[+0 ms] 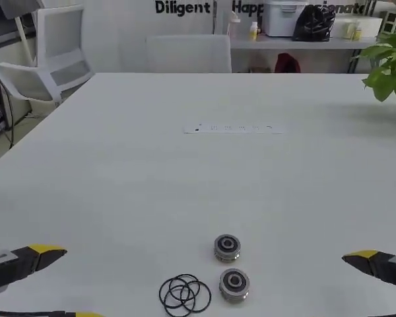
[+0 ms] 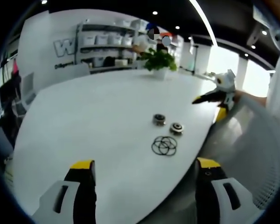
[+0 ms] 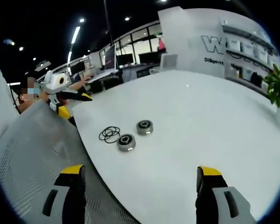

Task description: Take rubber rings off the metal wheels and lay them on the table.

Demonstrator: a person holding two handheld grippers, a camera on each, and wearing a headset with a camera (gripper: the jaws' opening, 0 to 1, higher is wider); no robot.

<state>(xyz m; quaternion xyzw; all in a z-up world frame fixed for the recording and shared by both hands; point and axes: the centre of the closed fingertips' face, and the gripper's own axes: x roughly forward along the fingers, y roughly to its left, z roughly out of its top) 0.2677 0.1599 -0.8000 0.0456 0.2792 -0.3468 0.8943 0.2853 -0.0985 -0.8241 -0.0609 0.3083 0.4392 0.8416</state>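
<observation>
Two metal wheels lie flat near the table's front edge, one (image 1: pixel 227 247) behind the other (image 1: pixel 234 285). A loose pile of several black rubber rings (image 1: pixel 184 294) lies just left of the nearer wheel. From the left gripper view the wheels (image 2: pixel 159 119) (image 2: pixel 177 128) and rings (image 2: pixel 164 145) sit ahead; from the right gripper view the wheels (image 3: pixel 144 127) (image 3: pixel 125 142) and rings (image 3: pixel 109 134) too. My left gripper (image 2: pixel 144 175) is open at the front left, its yellow-tipped jaw (image 1: pixel 43 253) over the table edge. My right gripper (image 3: pixel 139 182) is open at the front right (image 1: pixel 363 259). Neither holds anything.
The white table (image 1: pixel 204 172) stretches far back, with a thin label strip (image 1: pixel 232 129) at its middle. A potted plant (image 1: pixel 391 69) stands at the right edge. White chairs (image 1: pixel 49 56) stand at the back left, shelves with boxes behind.
</observation>
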